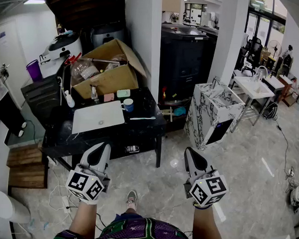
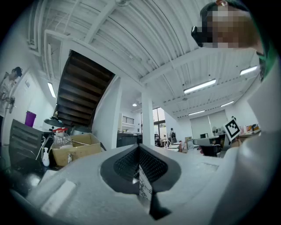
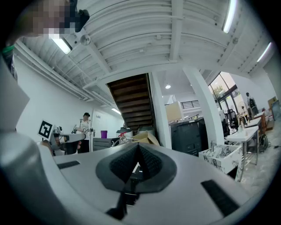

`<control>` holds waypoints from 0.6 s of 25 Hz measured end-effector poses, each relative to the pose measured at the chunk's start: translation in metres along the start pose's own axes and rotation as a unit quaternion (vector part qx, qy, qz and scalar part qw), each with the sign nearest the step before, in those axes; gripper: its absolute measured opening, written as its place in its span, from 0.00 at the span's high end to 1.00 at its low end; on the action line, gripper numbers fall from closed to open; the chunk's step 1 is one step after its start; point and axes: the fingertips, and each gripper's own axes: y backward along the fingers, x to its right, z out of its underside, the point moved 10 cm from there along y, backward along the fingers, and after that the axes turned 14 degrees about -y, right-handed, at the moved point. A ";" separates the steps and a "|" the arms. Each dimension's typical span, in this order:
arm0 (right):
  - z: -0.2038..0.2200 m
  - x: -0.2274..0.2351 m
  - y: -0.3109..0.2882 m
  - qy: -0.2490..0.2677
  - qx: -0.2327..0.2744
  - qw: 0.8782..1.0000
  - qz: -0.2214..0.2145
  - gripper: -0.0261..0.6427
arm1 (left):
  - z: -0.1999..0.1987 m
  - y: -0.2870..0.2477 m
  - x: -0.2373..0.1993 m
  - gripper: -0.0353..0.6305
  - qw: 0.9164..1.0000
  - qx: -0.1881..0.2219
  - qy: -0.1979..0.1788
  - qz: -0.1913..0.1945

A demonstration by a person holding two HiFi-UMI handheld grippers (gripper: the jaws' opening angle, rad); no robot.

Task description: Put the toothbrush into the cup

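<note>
A white toothbrush (image 1: 142,118) lies flat near the right front edge of the black marble table (image 1: 144,128). A blue cup (image 1: 128,105) stands just behind it, beside the white sink basin (image 1: 98,116). Both grippers hang in front of the table, over the floor, well short of these objects. My left gripper (image 1: 102,148) is shut with nothing between its jaws, and in the left gripper view its pads (image 2: 139,163) meet. My right gripper (image 1: 191,152) is shut and empty too, its pads (image 3: 138,163) pressed together in the right gripper view.
An open cardboard box (image 1: 108,69) with a plastic bottle fills the table's back. A purple cup (image 1: 34,70) and a white appliance (image 1: 61,48) stand at the left. A marble-patterned cabinet (image 1: 214,113) stands on the floor at the right. Wooden steps (image 1: 23,165) lie left.
</note>
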 end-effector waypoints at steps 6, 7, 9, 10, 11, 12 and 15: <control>0.003 -0.002 -0.004 0.002 -0.005 1.000 0.003 0.96 | 0.003 0.001 -0.003 0.92 1.000 -0.001 0.006 -0.002; 0.002 -0.003 -0.005 0.003 -0.005 1.000 0.003 0.96 | 0.003 0.001 -0.003 0.92 1.000 -0.001 0.006 -0.002; 0.002 -0.005 -0.006 0.004 -0.007 1.000 0.001 0.96 | 0.003 0.002 -0.004 0.92 1.000 -0.002 0.006 -0.003; 0.003 -0.005 -0.006 0.004 -0.008 1.000 0.001 0.96 | 0.003 0.002 -0.004 0.92 1.000 -0.002 0.006 -0.003; 0.004 -0.005 -0.007 0.005 -0.008 1.000 0.000 0.96 | 0.004 0.002 -0.004 0.92 1.000 -0.002 0.006 -0.004; 0.005 -0.005 -0.009 0.006 -0.009 1.000 -0.001 0.96 | 0.005 0.002 -0.004 0.92 1.000 -0.002 0.006 -0.004; 0.005 -0.004 -0.011 0.005 -0.006 1.000 -0.001 0.96 | 0.005 0.002 -0.005 0.92 1.000 -0.003 0.004 -0.005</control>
